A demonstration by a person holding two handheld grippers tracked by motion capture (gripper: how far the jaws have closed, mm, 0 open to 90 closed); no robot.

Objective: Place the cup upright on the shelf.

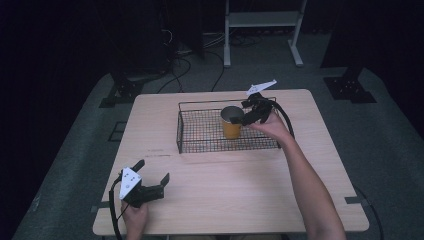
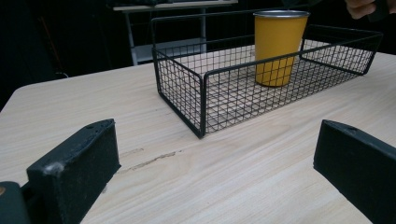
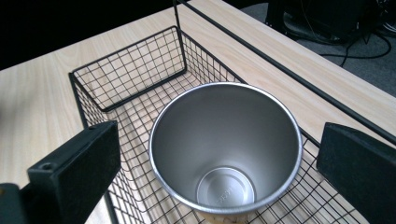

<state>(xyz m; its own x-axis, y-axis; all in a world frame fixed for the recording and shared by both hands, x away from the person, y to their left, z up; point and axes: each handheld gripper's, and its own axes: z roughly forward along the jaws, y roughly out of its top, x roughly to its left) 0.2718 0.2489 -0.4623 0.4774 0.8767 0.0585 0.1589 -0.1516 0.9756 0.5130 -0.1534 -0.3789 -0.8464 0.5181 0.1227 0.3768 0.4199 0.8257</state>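
Note:
A yellow metal cup (image 1: pixel 231 123) stands upright inside the black wire basket (image 1: pixel 200 145) near its middle right. The right gripper (image 1: pixel 248 116) hovers over the cup's rim, open, its jaws apart on either side of the cup (image 3: pixel 225 149), whose silver inside is bare. My left gripper (image 1: pixel 152 171) rests low over the table's front left corner, open and holding nothing, pointed at the basket (image 2: pixel 203 100) and the cup (image 2: pixel 277 46).
The wooden table (image 1: pixel 225 195) has free room in front of the basket. Beyond its far edge stand a white metal frame (image 1: pixel 262 22), cables on the floor and black stand bases.

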